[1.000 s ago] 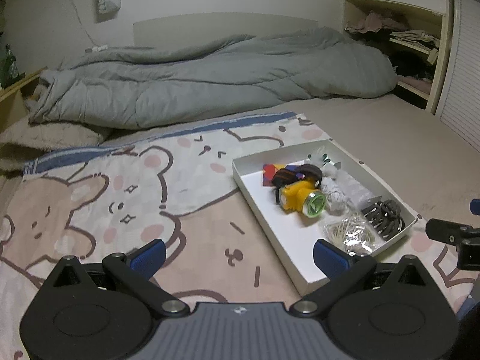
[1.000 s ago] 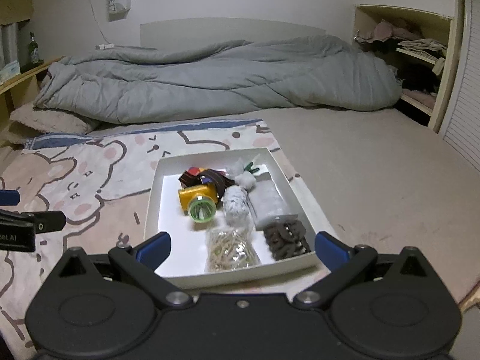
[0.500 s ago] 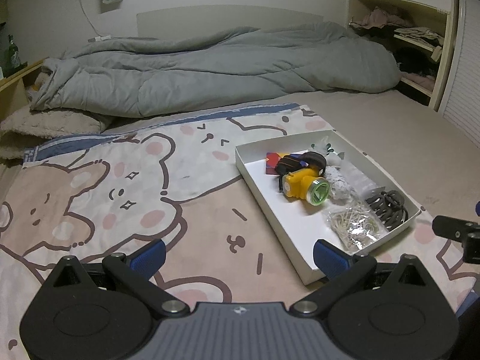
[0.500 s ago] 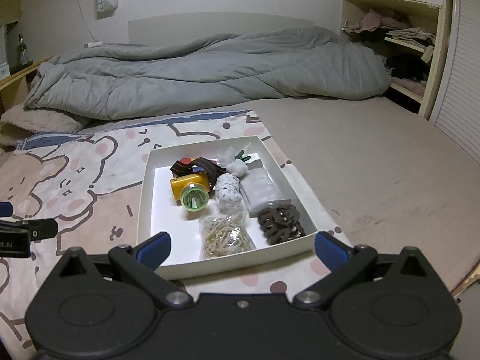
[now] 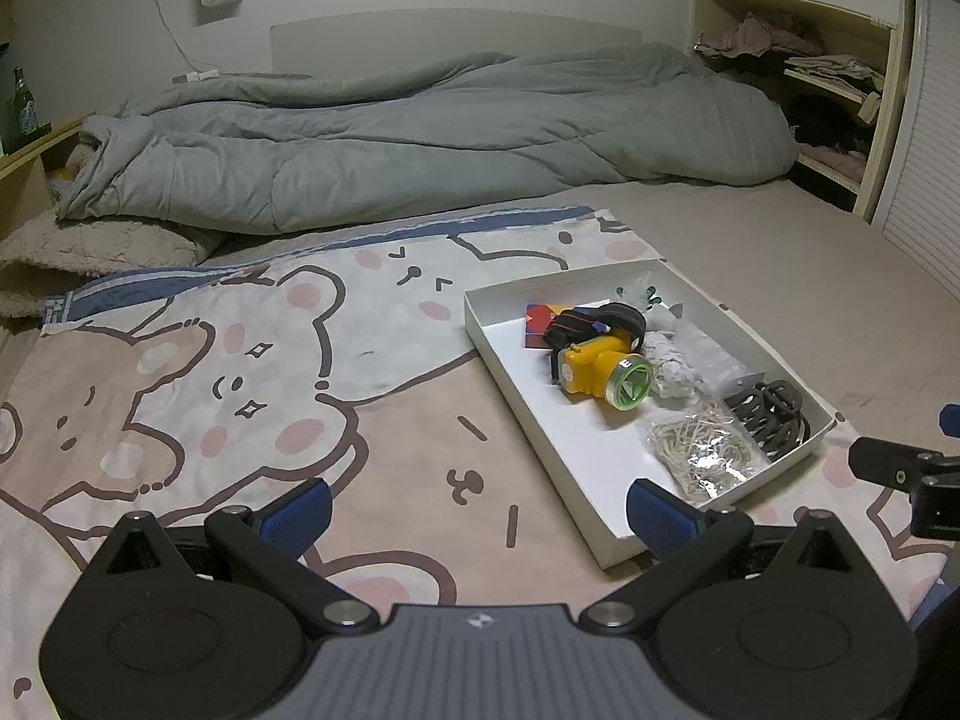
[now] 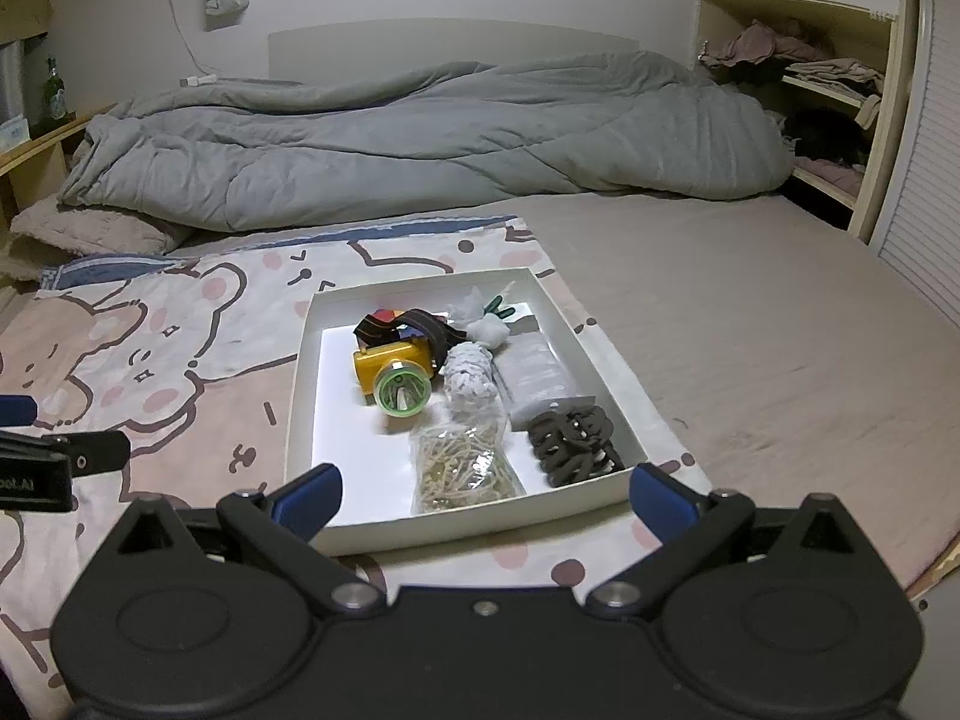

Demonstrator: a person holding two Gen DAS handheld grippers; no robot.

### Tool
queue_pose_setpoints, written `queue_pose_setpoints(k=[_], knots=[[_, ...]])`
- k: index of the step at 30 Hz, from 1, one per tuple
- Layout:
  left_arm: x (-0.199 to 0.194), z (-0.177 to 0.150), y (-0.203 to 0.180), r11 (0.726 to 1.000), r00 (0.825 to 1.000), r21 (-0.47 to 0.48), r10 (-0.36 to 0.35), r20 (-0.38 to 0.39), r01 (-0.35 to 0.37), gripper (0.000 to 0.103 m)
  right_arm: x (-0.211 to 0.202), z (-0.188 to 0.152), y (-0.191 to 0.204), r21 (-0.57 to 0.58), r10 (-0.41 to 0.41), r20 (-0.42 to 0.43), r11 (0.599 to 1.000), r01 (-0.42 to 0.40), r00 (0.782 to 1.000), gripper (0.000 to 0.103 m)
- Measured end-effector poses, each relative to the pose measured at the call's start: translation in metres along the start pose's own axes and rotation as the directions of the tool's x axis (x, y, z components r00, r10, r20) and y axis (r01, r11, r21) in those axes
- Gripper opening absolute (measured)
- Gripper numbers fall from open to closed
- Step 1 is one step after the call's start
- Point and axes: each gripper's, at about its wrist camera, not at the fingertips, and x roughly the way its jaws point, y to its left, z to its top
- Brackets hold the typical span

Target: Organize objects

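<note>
A white shallow box (image 6: pixel 300 372) (image 5: pixel 528 384) lies on a bear-print blanket on the bed. In it are a yellow headlamp (image 6: pixel 393 369) (image 5: pixel 600 369) with a dark strap, a bag of rubber bands (image 6: pixel 462 468) (image 5: pixel 699 450), a dark hair claw (image 6: pixel 570 438) (image 5: pixel 771 417), a clear packet (image 6: pixel 534 372) and a white knitted bundle (image 6: pixel 471 372). My right gripper (image 6: pixel 483 495) is open and empty just before the box's near edge. My left gripper (image 5: pixel 477 510) is open and empty, left of the box's near corner.
A grey duvet (image 6: pixel 420 138) is heaped across the back of the bed. A pillow (image 5: pixel 90 252) lies at the left. Shelves with clothes (image 6: pixel 810 78) and a slatted door stand at the right. The bear-print blanket (image 5: pixel 210 372) spreads left of the box.
Both grippers have drawn back and up from the box, so it sits farther off in both views. Both stay open and empty. The box's contents have not moved.
</note>
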Motion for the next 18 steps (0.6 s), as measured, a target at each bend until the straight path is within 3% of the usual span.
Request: queue_pose_setpoints(k=[18], knots=[[-0.0002, -0.0004, 0.0014, 1.000, 1.000, -0.013, -0.012, -0.005, 0.012, 0.103, -0.0004, -0.0004, 0.0024, -0.001, -0.001, -0.001, 1.000, 0.001, 1.000, 0.103]])
